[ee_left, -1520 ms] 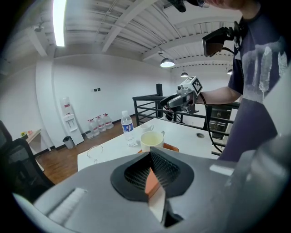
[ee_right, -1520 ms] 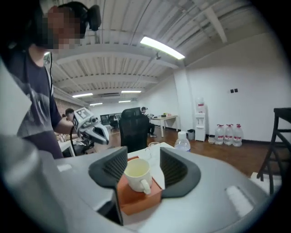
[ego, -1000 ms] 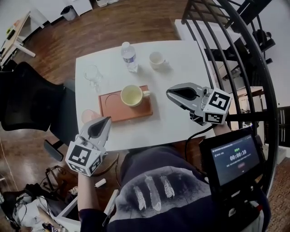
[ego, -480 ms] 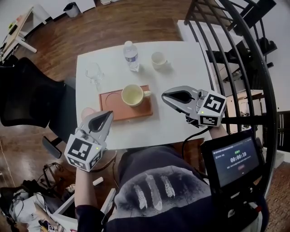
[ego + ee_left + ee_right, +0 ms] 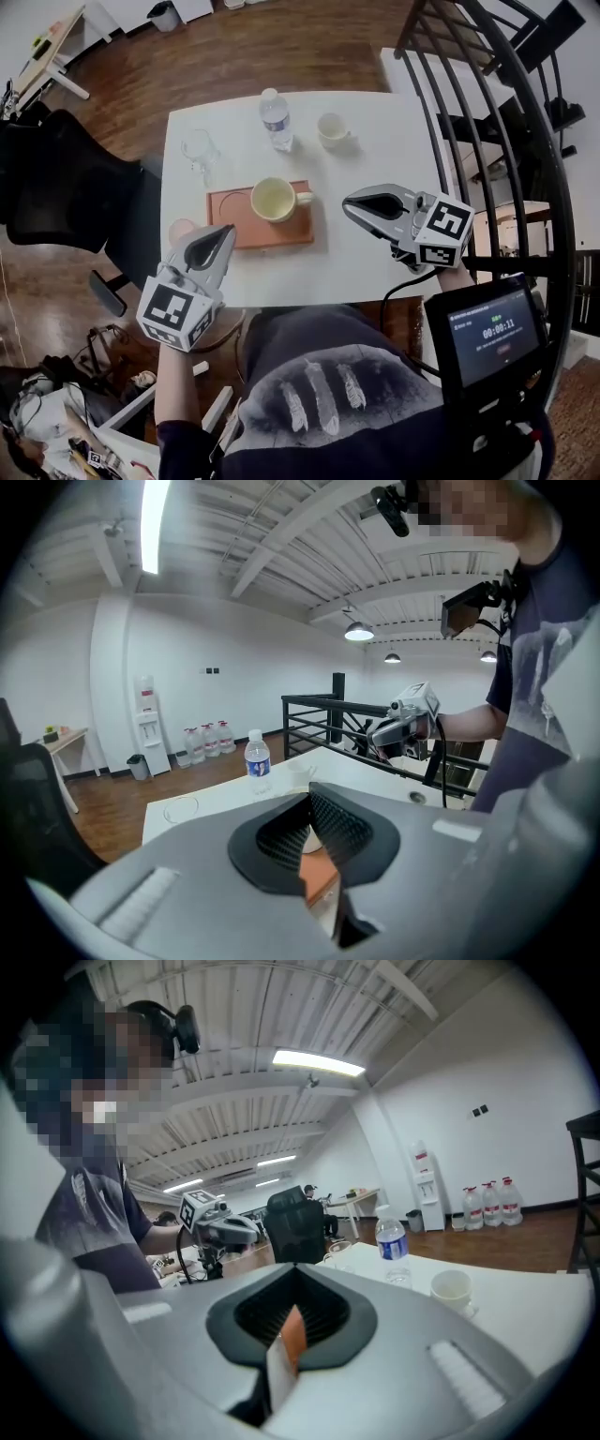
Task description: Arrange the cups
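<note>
A cream cup [image 5: 273,199] stands on the brown tray [image 5: 234,228] in the middle of the white table [image 5: 375,253]. Farther back are a small white cup [image 5: 331,128] [image 5: 452,1288] and a clear glass cup [image 5: 197,147] [image 5: 180,808]. My left gripper [image 5: 225,232] [image 5: 309,797] hovers at the table's front left, by the tray's near left corner, shut and empty. Right of the tray, my right gripper [image 5: 349,198] [image 5: 295,1283] hangs over bare table, likewise shut with nothing in it. Each gripper points inward towards the tray.
A water bottle [image 5: 275,117] [image 5: 256,759] [image 5: 392,1246] stands at the back between glass and white cup. Something pink [image 5: 182,231] lies at the table's left front edge. A black chair [image 5: 66,187] is left of the table, a black railing [image 5: 497,122] on its right.
Almost nothing: the head view has shifted a little, and both grippers stay shut in about the same places by the tray.
</note>
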Available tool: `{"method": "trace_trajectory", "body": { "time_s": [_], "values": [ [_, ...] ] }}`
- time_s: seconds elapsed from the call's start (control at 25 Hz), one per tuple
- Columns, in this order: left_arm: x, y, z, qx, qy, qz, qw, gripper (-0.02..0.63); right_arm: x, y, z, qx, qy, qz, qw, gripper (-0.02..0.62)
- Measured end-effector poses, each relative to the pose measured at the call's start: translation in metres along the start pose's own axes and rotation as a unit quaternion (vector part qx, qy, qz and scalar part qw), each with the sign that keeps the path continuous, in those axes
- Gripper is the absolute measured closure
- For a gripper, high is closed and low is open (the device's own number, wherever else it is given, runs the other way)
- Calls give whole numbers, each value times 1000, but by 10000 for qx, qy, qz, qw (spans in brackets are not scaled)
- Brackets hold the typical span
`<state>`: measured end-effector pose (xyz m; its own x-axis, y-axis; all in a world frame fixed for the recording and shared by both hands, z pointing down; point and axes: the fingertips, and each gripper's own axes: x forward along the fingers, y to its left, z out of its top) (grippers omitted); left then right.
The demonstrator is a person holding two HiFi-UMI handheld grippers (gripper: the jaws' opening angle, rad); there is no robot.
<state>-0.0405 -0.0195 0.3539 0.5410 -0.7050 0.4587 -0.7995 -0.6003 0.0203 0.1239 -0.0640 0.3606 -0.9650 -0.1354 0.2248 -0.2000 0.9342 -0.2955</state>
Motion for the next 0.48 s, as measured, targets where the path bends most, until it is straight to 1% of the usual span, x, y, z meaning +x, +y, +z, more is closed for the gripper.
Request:
{"method": "trace_trajectory", "body": {
  "time_s": [0.12, 0.32, 0.48],
  "values": [
    [-2, -2, 4, -9, -2, 150, 9999, 591, -6, -1, -3, 36, 28, 43, 10000, 591],
    [-17, 9, 3, -45, 80, 607, 9981, 591, -4, -2, -8, 19, 118, 250, 9996, 591],
    [-38, 32, -5, 272, 304, 1054, 9936, 591, 3, -2, -12, 55, 154, 304, 9994, 591]
  ]
}}
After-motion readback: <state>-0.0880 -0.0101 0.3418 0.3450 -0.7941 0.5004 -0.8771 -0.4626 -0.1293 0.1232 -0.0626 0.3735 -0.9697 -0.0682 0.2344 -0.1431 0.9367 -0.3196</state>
